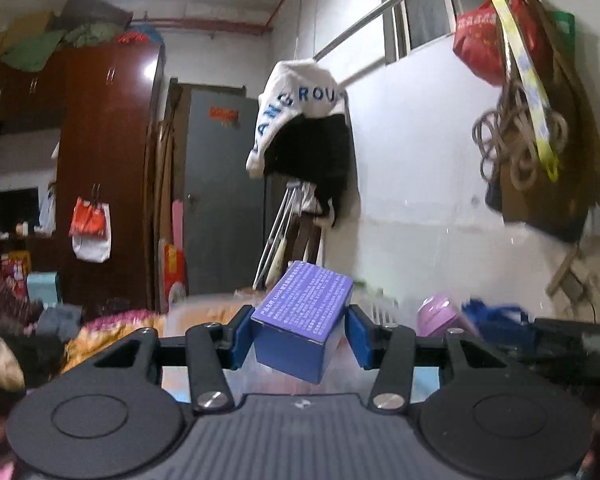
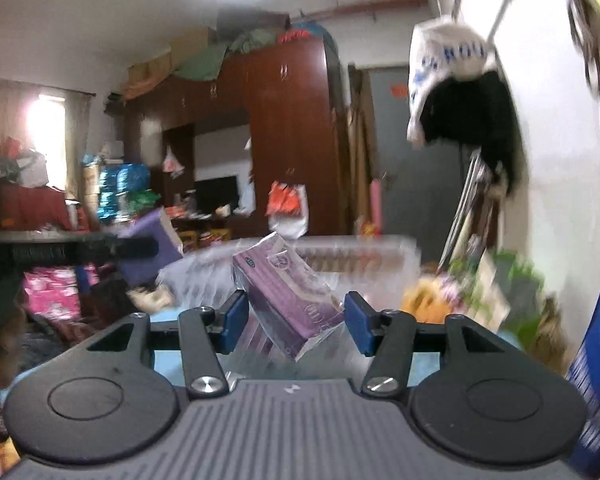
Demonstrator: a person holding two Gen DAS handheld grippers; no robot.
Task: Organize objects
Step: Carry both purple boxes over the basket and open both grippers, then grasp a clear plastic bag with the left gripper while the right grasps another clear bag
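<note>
My left gripper (image 1: 299, 338) is shut on a purple-blue box (image 1: 302, 322) with printed text on its top face, held up in the air between the blue pads. My right gripper (image 2: 296, 320) is shut on a purple pack wrapped in clear plastic (image 2: 290, 300), tilted between its blue pads. In the right wrist view the left gripper's arm (image 2: 72, 250) and its purple box (image 2: 152, 248) show at the left. In the left wrist view the right gripper's dark body (image 1: 572, 338) shows at the right edge.
A clear plastic bin (image 2: 364, 256) lies ahead, below both grippers. A white cap and black garment (image 1: 304, 128) hang on the wall. A dark red wardrobe (image 1: 100, 160) and grey door (image 1: 220, 184) stand behind. Bags (image 1: 540, 140) hang at right.
</note>
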